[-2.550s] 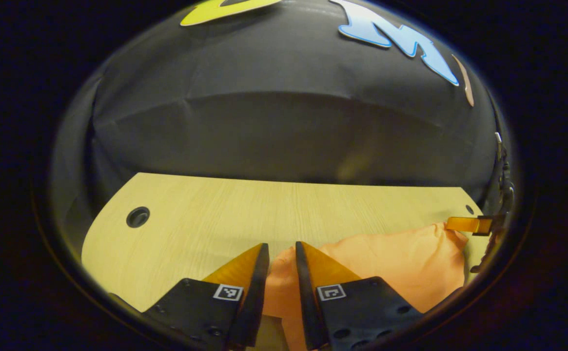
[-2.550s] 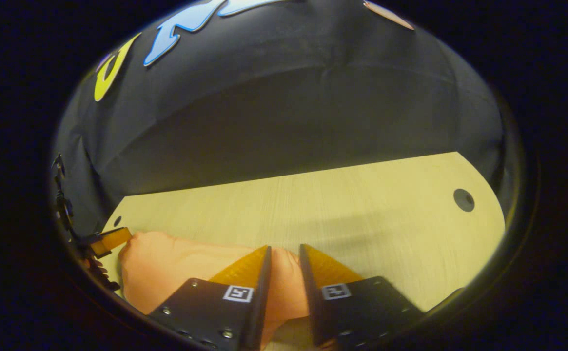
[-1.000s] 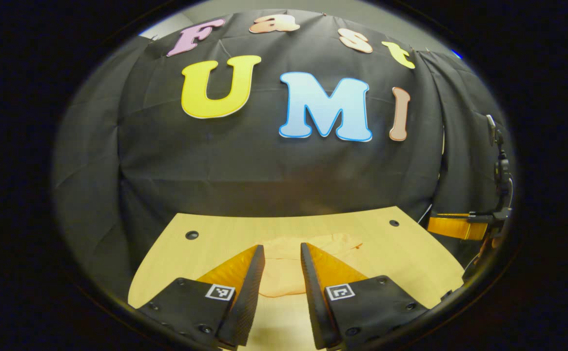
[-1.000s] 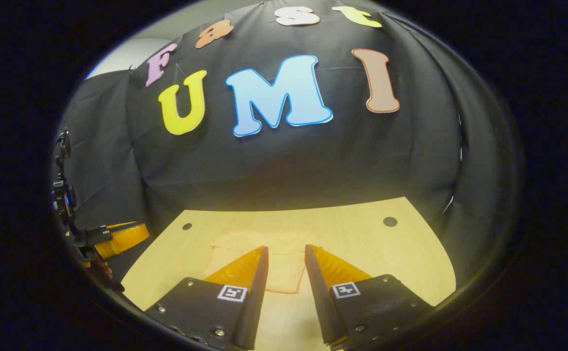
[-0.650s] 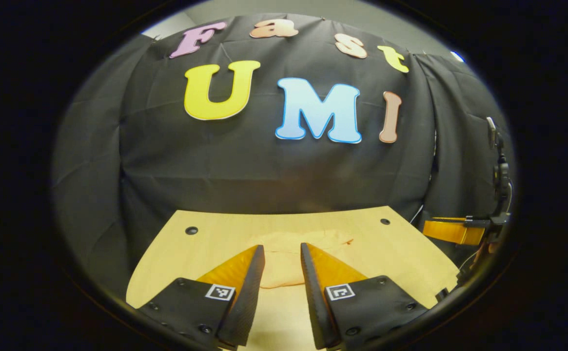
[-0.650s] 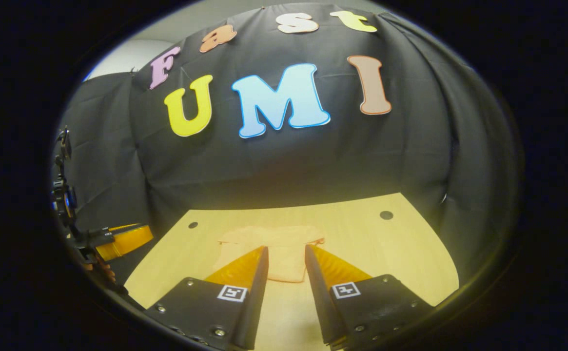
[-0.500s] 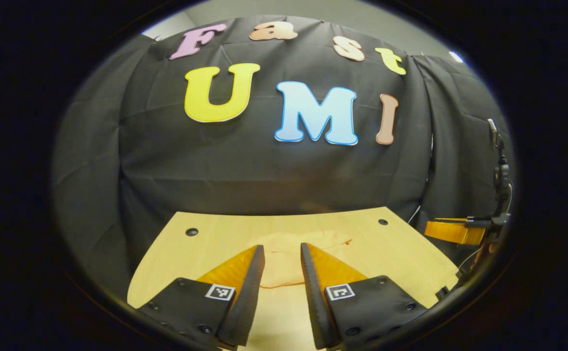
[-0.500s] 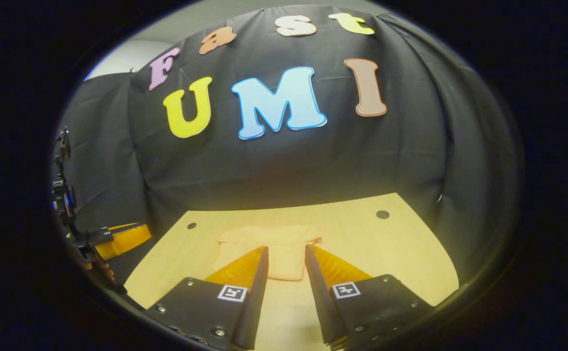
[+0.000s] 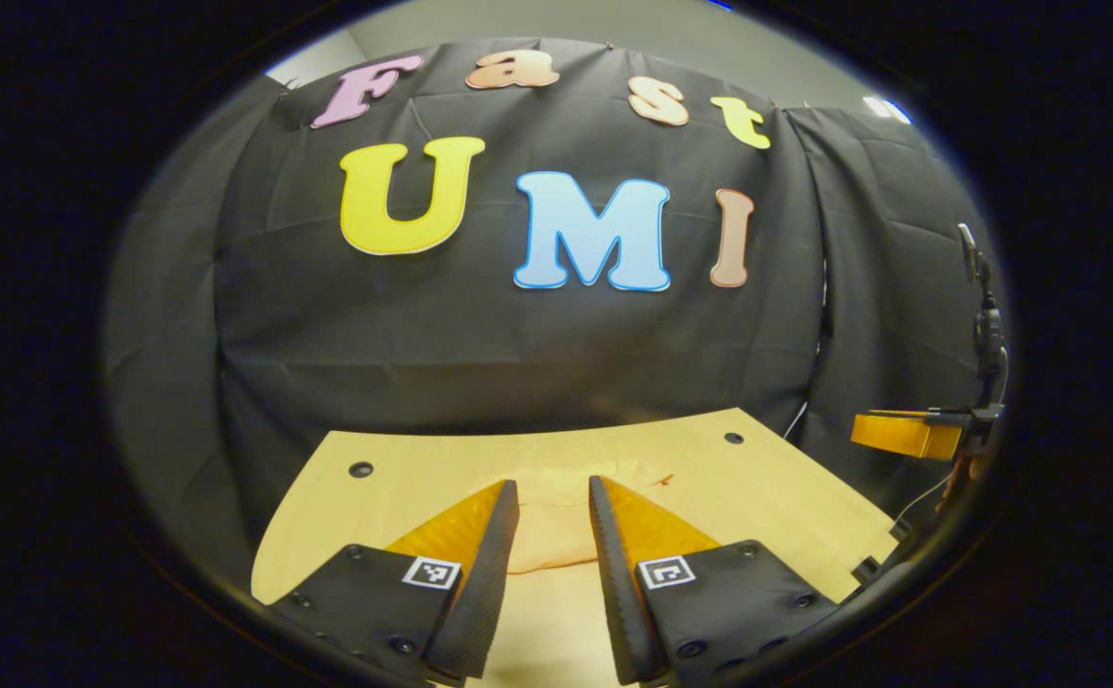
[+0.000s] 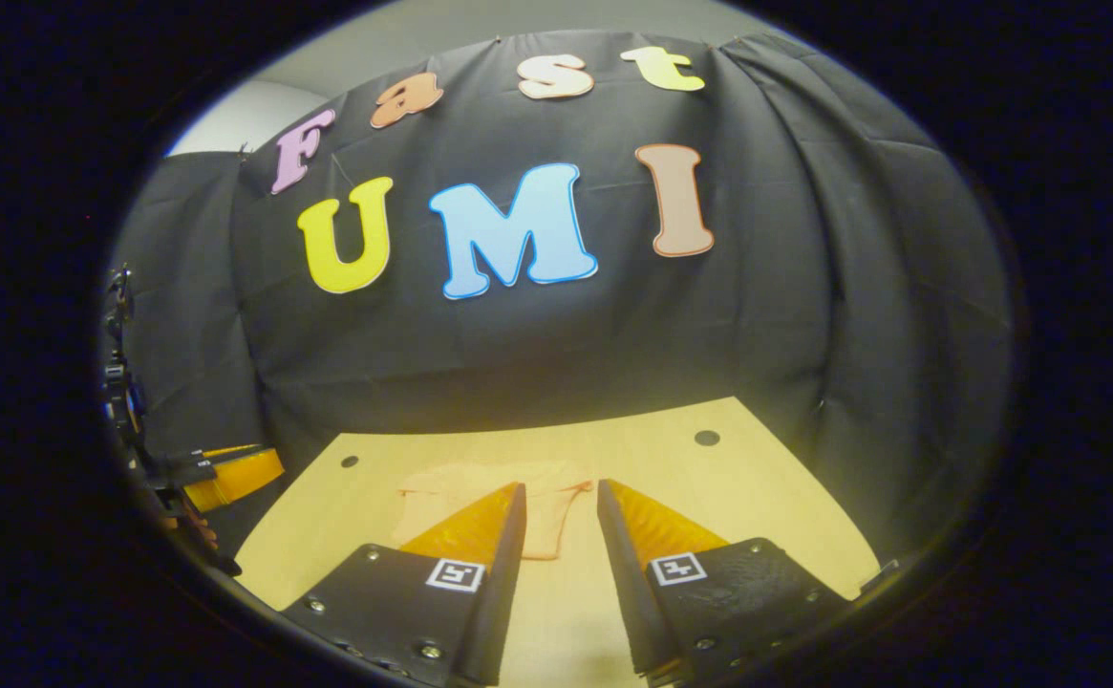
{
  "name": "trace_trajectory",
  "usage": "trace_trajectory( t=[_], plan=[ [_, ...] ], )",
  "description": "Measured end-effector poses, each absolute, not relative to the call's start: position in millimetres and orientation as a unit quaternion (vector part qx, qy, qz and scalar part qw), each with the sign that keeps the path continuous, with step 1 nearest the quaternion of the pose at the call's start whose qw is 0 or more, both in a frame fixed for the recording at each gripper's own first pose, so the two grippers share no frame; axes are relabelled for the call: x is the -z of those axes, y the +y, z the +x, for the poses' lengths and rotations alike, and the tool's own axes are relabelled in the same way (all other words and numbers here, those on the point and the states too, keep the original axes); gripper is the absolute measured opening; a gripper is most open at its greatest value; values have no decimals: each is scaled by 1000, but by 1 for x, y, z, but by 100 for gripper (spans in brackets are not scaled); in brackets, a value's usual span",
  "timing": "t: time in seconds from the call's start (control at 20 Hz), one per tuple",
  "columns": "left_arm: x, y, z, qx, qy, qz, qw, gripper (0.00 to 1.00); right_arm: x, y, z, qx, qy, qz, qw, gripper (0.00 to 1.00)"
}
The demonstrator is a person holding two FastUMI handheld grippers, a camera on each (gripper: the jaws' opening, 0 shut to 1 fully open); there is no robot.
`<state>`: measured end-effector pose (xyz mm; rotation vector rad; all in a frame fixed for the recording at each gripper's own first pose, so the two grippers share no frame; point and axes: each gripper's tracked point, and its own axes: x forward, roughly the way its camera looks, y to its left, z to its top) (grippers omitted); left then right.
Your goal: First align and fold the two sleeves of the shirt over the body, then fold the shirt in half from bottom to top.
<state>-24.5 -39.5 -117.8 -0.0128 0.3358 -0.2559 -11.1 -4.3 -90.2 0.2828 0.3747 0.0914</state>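
The orange shirt (image 9: 551,530) lies folded into a small flat packet on the pale wooden table (image 9: 766,502), toward its far side. My left gripper (image 9: 553,485) hovers above the near part of the table, open, with nothing between its fingers. In the right gripper view the same shirt (image 10: 545,524) sits beyond my right gripper (image 10: 561,487), which is also open and holds nothing. Both grippers are well back from the cloth and apart from it.
The table (image 10: 738,497) has small round holes near its far corners (image 9: 361,469) (image 10: 706,438). The black booth wall rises right behind the table. A finger of the right gripper (image 9: 905,435) juts in at the far right; a finger of the left gripper (image 10: 231,473) at the far left.
Both grippers let go of the shirt, then rose and drew back toward the near side. The shirt now lies folded and still; over the last half second the views shifted only slightly.
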Motion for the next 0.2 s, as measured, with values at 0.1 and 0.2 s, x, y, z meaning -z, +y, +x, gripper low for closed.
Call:
trace_trajectory(
  t=[0.1,0.2],
  plan=[
    [113,-61,-27,124,161,-3,979,48,87,-24,-10,-44,174,130,975,49],
    [109,-87,-32,115,151,-2,982,48,85,-46,-9,-48,159,124,978,49]
  ],
)
